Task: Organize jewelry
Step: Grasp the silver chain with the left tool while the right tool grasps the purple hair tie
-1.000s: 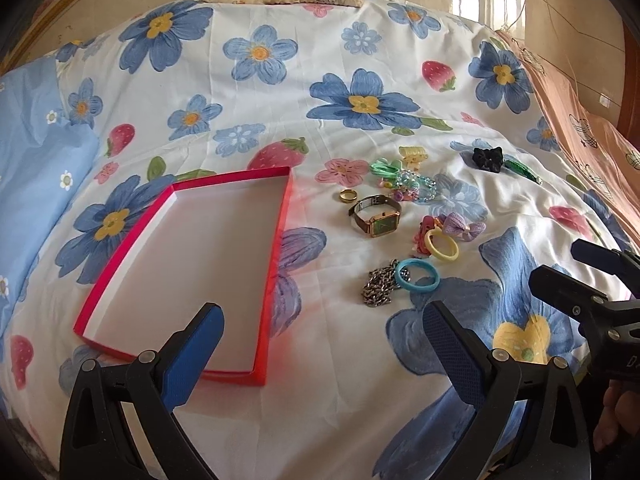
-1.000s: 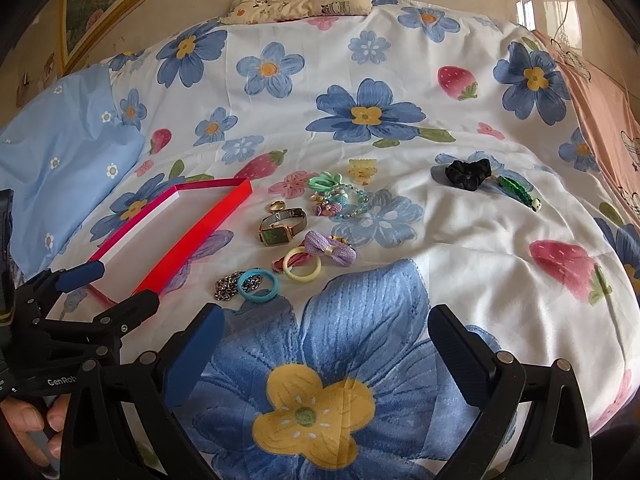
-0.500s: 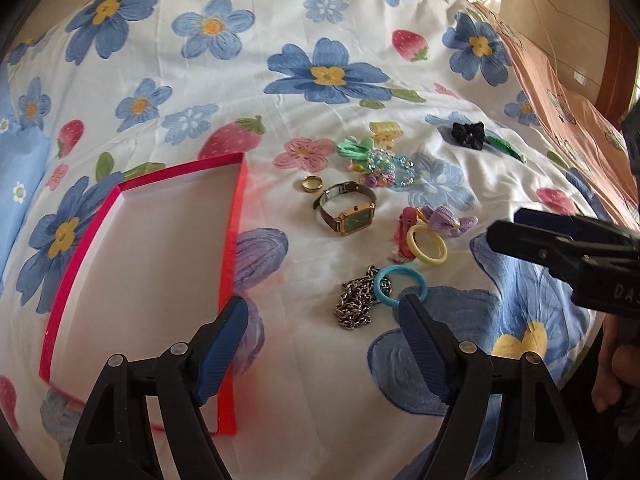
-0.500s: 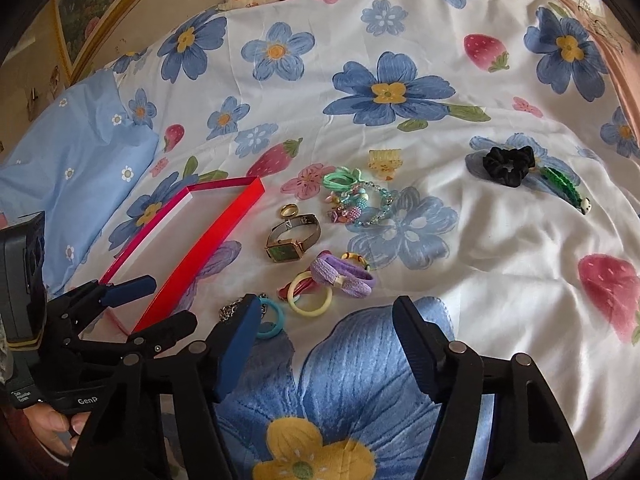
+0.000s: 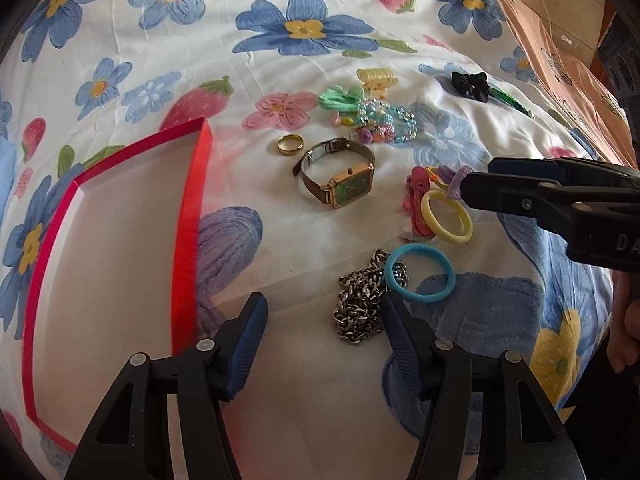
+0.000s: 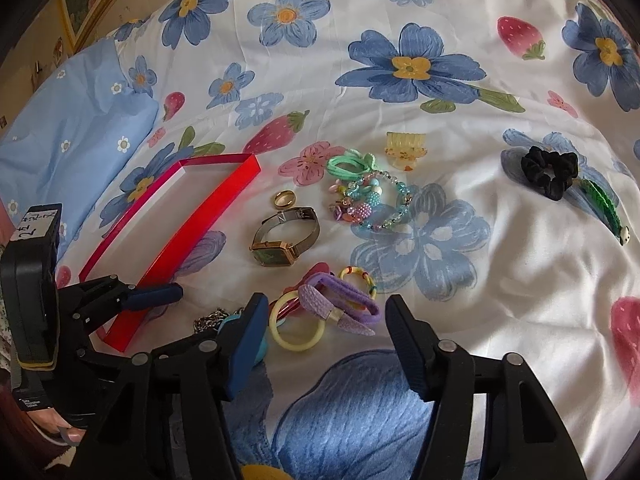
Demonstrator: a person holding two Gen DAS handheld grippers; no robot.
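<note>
A gold watch (image 5: 340, 176), ring (image 5: 291, 145), chain (image 5: 360, 300) and hair ties (image 5: 420, 276) lie beside an empty red tray (image 5: 192, 216).

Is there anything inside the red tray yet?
No: in the left wrist view the red tray shows only its bare white floor, while the watch and gold ring lie on the bedsheet beside it.

Both tools (image 5: 322, 314) (image 6: 326, 316) closing, apparently empty
</note>
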